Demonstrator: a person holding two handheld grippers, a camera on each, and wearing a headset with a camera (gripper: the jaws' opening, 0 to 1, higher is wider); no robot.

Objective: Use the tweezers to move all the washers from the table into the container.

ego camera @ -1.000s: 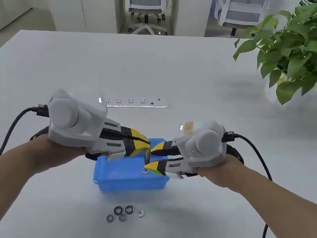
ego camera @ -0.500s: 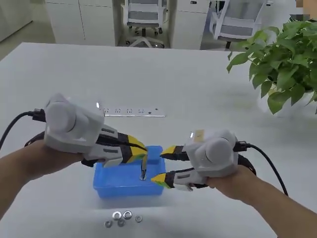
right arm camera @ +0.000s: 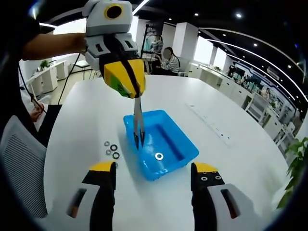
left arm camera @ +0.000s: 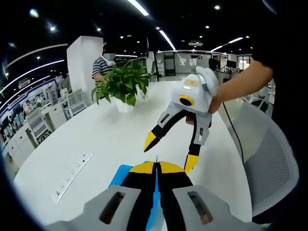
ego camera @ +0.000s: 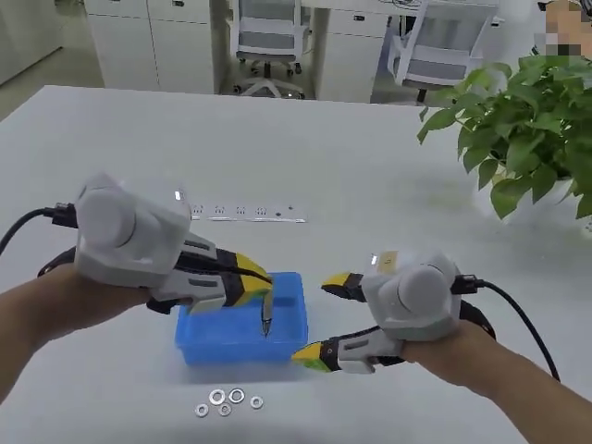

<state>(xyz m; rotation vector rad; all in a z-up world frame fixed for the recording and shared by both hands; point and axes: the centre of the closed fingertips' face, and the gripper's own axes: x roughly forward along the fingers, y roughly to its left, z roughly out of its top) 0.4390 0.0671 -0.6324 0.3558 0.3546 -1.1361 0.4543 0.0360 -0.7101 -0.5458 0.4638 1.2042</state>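
Compared with a second earlier, the right gripper (ego camera: 319,318) had drawn back from the tweezers (ego camera: 265,314) to the right of the blue container (ego camera: 208,348). Its jaws were now spread wide with nothing between them. The left gripper (ego camera: 257,277) stayed clamped on the tweezers, which hung tip-down over the container. One washer (right arm camera: 159,156) lay inside the container. The other washers (ego camera: 217,398) sat clustered on the white table (ego camera: 370,176) just on its near side. A power strip (ego camera: 242,212) lay farther back, a leafy plant (ego camera: 527,111) stood at the far right, and office chairs (ego camera: 268,32) stood beyond the table.
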